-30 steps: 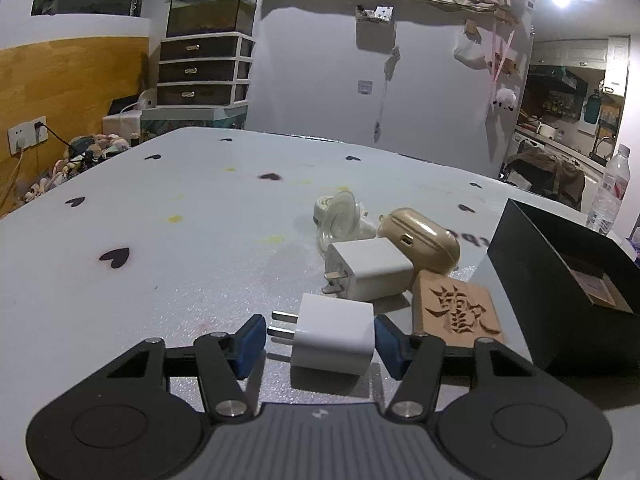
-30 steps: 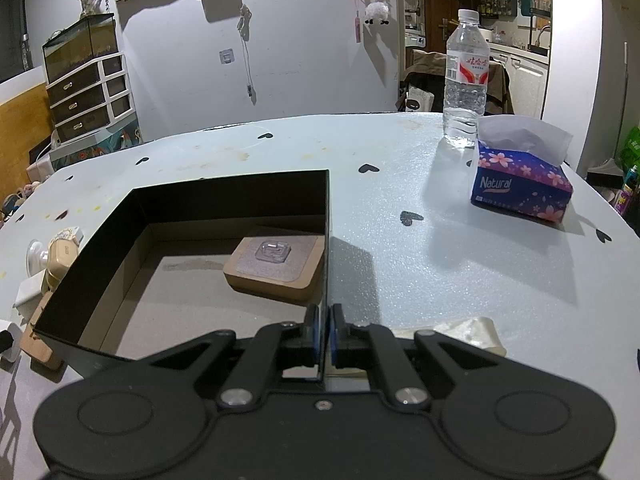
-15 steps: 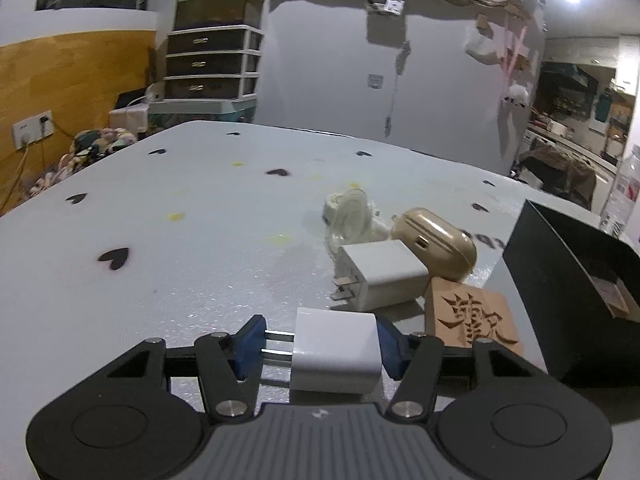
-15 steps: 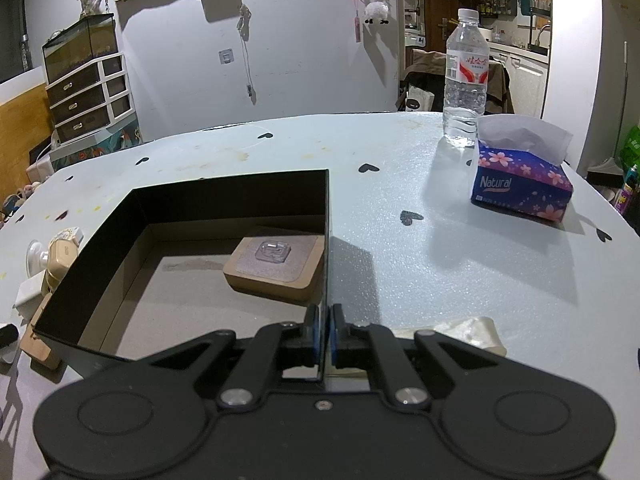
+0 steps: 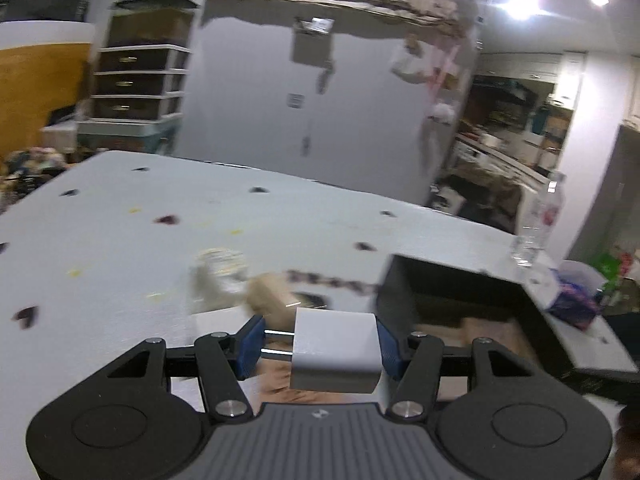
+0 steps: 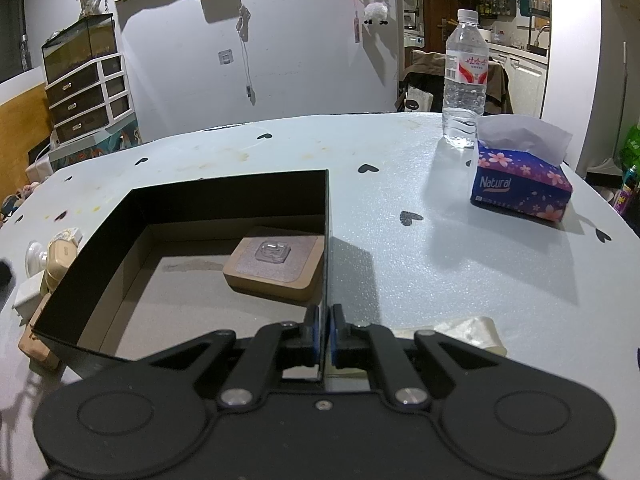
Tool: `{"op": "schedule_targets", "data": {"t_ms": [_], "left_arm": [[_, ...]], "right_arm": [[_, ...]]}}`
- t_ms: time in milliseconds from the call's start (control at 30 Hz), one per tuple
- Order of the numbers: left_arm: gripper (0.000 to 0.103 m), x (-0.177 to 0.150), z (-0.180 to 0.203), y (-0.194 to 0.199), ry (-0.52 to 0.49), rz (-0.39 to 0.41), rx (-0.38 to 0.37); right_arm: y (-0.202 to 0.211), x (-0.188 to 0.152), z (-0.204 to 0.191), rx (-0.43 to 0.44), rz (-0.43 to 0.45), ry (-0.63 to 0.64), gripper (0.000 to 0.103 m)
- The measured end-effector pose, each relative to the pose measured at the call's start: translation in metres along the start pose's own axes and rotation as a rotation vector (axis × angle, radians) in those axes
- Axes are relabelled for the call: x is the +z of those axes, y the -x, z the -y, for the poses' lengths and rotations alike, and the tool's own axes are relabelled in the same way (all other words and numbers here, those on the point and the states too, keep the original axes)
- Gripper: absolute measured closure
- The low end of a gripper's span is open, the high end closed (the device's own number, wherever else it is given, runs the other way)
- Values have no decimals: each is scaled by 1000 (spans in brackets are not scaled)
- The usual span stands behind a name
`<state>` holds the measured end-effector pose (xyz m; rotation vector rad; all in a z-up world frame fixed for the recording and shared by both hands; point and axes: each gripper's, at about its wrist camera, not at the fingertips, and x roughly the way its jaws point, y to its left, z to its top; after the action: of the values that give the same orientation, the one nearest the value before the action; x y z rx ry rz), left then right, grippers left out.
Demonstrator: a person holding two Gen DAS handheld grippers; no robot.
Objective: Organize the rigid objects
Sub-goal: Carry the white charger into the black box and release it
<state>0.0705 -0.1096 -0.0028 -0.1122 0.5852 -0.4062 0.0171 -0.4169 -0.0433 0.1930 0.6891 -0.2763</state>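
My left gripper (image 5: 319, 346) is shut on a white plug charger (image 5: 334, 350), its prongs against the left pad, lifted above the table. Below and beyond it lie a tan earbud case (image 5: 270, 300), a clear suction hook (image 5: 218, 270) and a second white charger (image 5: 216, 322), all blurred. The open black box (image 5: 460, 292) stands to the right. In the right wrist view my right gripper (image 6: 324, 338) is shut on the near right wall of the black box (image 6: 236, 190). Inside the box lies a wooden coaster (image 6: 276, 266) with a clear hook on it.
A water bottle (image 6: 464, 80) and a blue tissue pack (image 6: 520, 184) stand at the far right of the table. A crumpled clear wrapper (image 6: 472, 330) lies by my right gripper. A carved wooden block (image 6: 36, 340) sits against the box's left side.
My left gripper closed on the white charger, lifted it off the table and swung right toward the black box. The right gripper and box have not moved.
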Motion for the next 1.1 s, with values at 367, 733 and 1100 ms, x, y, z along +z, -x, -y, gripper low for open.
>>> {"op": "schedule_targets", "data": {"t_ms": [367, 733, 1100], "left_arm": [[44, 13, 96, -57, -40, -188, -223], [44, -2, 131, -134, 93, -414, -271], [31, -13, 142, -152, 150, -476, -326]], "right_arm": [[0, 0, 0, -1, 0, 2, 97], [-1, 1, -2, -3, -1, 8, 97], [-1, 0, -2, 0, -1, 7, 97]]}}
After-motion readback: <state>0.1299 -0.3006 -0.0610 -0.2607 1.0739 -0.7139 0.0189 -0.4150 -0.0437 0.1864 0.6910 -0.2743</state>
